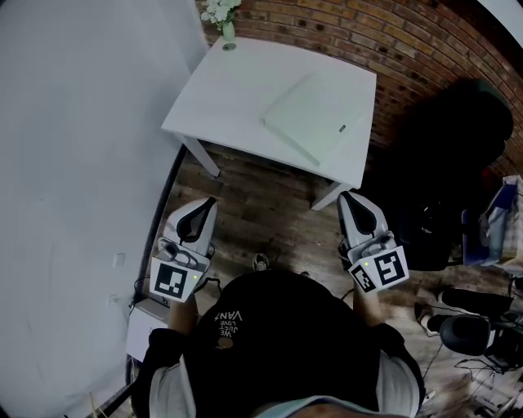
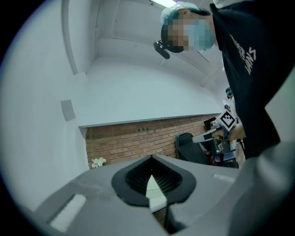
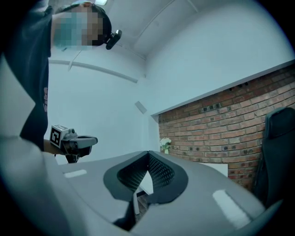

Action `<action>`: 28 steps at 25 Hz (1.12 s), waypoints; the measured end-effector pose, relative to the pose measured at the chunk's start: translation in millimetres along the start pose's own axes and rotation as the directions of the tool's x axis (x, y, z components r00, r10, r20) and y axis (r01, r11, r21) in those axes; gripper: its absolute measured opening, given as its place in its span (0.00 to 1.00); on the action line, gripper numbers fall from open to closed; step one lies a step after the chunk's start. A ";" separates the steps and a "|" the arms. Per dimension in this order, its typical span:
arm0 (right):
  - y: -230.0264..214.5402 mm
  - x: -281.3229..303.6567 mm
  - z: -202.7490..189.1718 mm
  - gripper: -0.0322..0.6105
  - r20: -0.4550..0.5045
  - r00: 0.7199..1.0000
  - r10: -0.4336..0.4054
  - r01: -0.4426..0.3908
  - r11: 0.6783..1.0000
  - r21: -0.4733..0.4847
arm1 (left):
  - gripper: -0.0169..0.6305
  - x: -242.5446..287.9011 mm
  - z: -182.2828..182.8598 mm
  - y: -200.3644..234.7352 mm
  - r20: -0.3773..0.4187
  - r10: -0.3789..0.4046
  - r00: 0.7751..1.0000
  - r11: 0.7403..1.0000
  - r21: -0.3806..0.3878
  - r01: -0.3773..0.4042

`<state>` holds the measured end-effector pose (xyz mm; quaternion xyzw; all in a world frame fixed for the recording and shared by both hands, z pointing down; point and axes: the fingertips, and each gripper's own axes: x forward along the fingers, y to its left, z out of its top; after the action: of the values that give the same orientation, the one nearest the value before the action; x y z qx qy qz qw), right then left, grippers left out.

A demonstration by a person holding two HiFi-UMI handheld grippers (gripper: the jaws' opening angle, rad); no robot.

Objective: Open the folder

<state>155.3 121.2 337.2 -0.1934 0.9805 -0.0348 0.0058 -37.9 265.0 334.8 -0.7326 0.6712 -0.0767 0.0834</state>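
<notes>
A pale green folder (image 1: 315,117) lies closed and flat on the right half of a white table (image 1: 229,90). Both grippers are held level over the wooden floor, short of the table's near edge and clear of the folder. My left gripper (image 1: 207,204) points at the table's near-left leg, its jaws meeting at the tip (image 2: 151,159) with nothing between them. My right gripper (image 1: 346,197) sits below the table's near-right corner, its jaws also together (image 3: 147,154) and empty. Each gripper shows in the other's view, the right gripper (image 2: 216,131) and the left gripper (image 3: 76,142).
A small vase of white flowers (image 1: 222,16) stands at the table's far-left corner. A brick wall (image 1: 392,41) runs behind the table and a white wall (image 1: 73,147) along the left. A black office chair (image 1: 458,155) and floor clutter (image 1: 474,318) fill the right side.
</notes>
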 end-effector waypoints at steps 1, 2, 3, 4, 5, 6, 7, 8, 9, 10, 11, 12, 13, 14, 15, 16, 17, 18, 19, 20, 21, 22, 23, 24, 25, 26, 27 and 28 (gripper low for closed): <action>1.6 3.4 -0.7 0.05 0.001 1.000 -0.016 0.016 1.000 0.001 | 0.03 0.7 -2.6 6.3 0.001 -0.010 1.000 1.000 -0.002 0.010; 2.9 6.3 -1.3 0.05 0.002 0.999 -0.034 0.034 0.999 0.005 | 0.03 1.7 -4.9 12.1 0.001 -0.022 1.000 1.000 -0.005 0.022; 4.0 8.6 -1.6 0.05 0.004 0.999 -0.052 0.052 0.999 0.010 | 0.03 2.8 -6.9 17.0 0.003 -0.035 0.999 0.999 -0.008 0.035; 5.3 10.2 -1.8 0.05 0.006 0.998 -0.070 0.070 0.997 0.016 | 0.03 4.0 -8.4 21.2 0.005 -0.049 0.999 0.999 -0.011 0.049; 6.5 11.4 -1.9 0.05 0.007 0.996 -0.086 0.086 0.996 0.023 | 0.03 4.9 -9.9 24.5 0.005 -0.065 0.998 0.998 -0.013 0.065; 7.6 12.3 -2.1 0.05 0.008 0.995 -0.101 0.100 0.995 0.029 | 0.03 5.8 -11.6 27.6 0.002 -0.081 0.997 0.997 -0.011 0.081; 7.9 13.3 -2.5 0.05 0.008 0.994 -0.113 0.113 0.993 0.036 | 0.03 7.0 -13.7 31.0 -0.003 -0.093 0.996 0.996 -0.006 0.093; 7.4 14.5 -3.1 0.05 0.009 0.992 -0.124 0.124 0.991 0.043 | 0.03 8.9 -15.2 34.8 -0.004 -0.099 0.995 0.995 -0.004 0.099; 6.3 15.8 -4.1 0.05 0.007 0.991 -0.133 0.133 0.990 0.049 | 0.03 11.1 -15.7 38.4 0.001 -0.099 0.995 0.995 -0.010 0.099; 5.2 17.2 -5.4 0.05 0.003 0.990 -0.139 0.139 0.989 0.052 | 0.03 12.9 -15.7 41.3 0.010 -0.097 0.995 0.995 -0.019 0.098; 4.6 18.8 -6.8 0.05 -0.002 0.990 -0.143 0.143 0.988 0.053 | 0.03 13.6 -16.2 43.4 0.017 -0.097 0.995 0.995 -0.026 0.098; 4.1 20.9 -8.0 0.05 -0.005 0.989 -0.147 0.147 0.988 0.053 | 0.03 13.8 -17.8 45.2 0.018 -0.099 0.995 0.995 -0.028 0.100; 3.5 23.5 -8.7 0.05 -0.006 0.989 -0.149 0.149 0.987 0.054 | 0.03 14.3 -20.4 47.3 0.015 -0.101 0.995 0.994 -0.027 0.102; 2.5 26.4 -8.8 0.05 -0.005 0.989 -0.151 0.151 0.987 0.054 | 0.03 15.5 -23.1 49.9 0.012 -0.101 0.995 0.994 -0.028 0.101; 1.2 29.3 -8.5 0.05 -0.004 0.988 -0.151 0.151 0.987 0.053 | 0.03 17.8 -25.2 52.9 0.012 -0.098 0.995 0.995 -0.034 0.098; -0.4 32.2 -8.2 0.05 -0.003 0.989 -0.151 0.151 0.987 0.052 | 0.03 20.4 -26.2 55.7 0.016 -0.093 0.996 0.995 -0.044 0.094; -2.2 35.1 -8.0 0.05 -0.004 0.989 -0.150 0.150 0.987 0.051 | 0.03 23.1 -26.4 58.3 0.022 -0.088 0.996 0.995 -0.052 0.089; -4.7 38.0 -7.7 0.05 -0.003 0.989 -0.150 0.150 0.987 0.053 | 0.03 25.9 -26.2 60.7 0.027 -0.085 0.996 0.995 -0.056 0.086; -7.9 41.0 -7.1 0.05 -0.002 0.989 -0.150 0.150 0.987 0.056 | 0.03 29.3 -26.0 62.8 0.029 -0.084 0.996 0.995 -0.056 0.085; -11.7 44.2 -6.4 0.05 -0.001 0.988 -0.152 0.152 0.987 0.058 | 0.03 33.5 -25.7 64.6 0.029 -0.085 0.996 0.995 -0.053 0.087; -15.6 47.7 -5.7 0.05 0.001 0.988 -0.154 0.154 0.986 0.060 | 0.03 38.2 -25.7 66.4 0.028 -0.089 0.996 0.995 -0.049 0.090; -19.3 51.4 -5.2 0.05 0.002 0.988 -0.155 0.155 0.986 0.062 | 0.03 42.9 -25.9 68.3 0.025 -0.094 0.995 0.994 -0.045 0.095; -22.5 55.4 -4.9 0.05 0.003 0.988 -0.155 0.155 0.986 0.063 | 0.03 47.4 -26.5 70.7 0.020 -0.097 0.995 0.994 -0.040 0.098; -25.8 59.2 -4.7 0.05 0.005 0.988 -0.155 0.154 0.986 0.065 | 0.03 52.0 -26.9 73.5 0.016 -0.098 0.995 0.995 -0.034 0.098; -29.5 62.7 -4.3 0.05 0.006 0.988 -0.154 0.153 0.986 0.066 | 0.03 57.1 -26.7 76.3 0.015 -0.096 0.995 0.995 -0.029 0.097; -33.9 65.9 -4.0 0.05 0.007 0.988 -0.153 0.153 0.986 0.067 | 0.03 62.6 -26.2 78.6 0.018 -0.094 0.995 0.995 -0.026 0.095; -38.9 68.8 -4.0 0.05 0.007 0.988 -0.153 0.153 0.986 0.067 | 0.03 68.6 -25.5 80.2 0.022 -0.093 0.995 0.995 -0.024 0.094; -44.4 72.0 -4.3 0.05 0.006 0.988 -0.154 0.153 0.986 0.067 | 0.03 74.7 -24.9 81.4 0.028 -0.093 0.995 0.995 -0.021 0.094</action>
<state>105.4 53.2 344.8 -0.2682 0.9609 -0.0667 0.0150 -116.0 183.2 340.8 -0.7651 0.6358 -0.0631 0.0805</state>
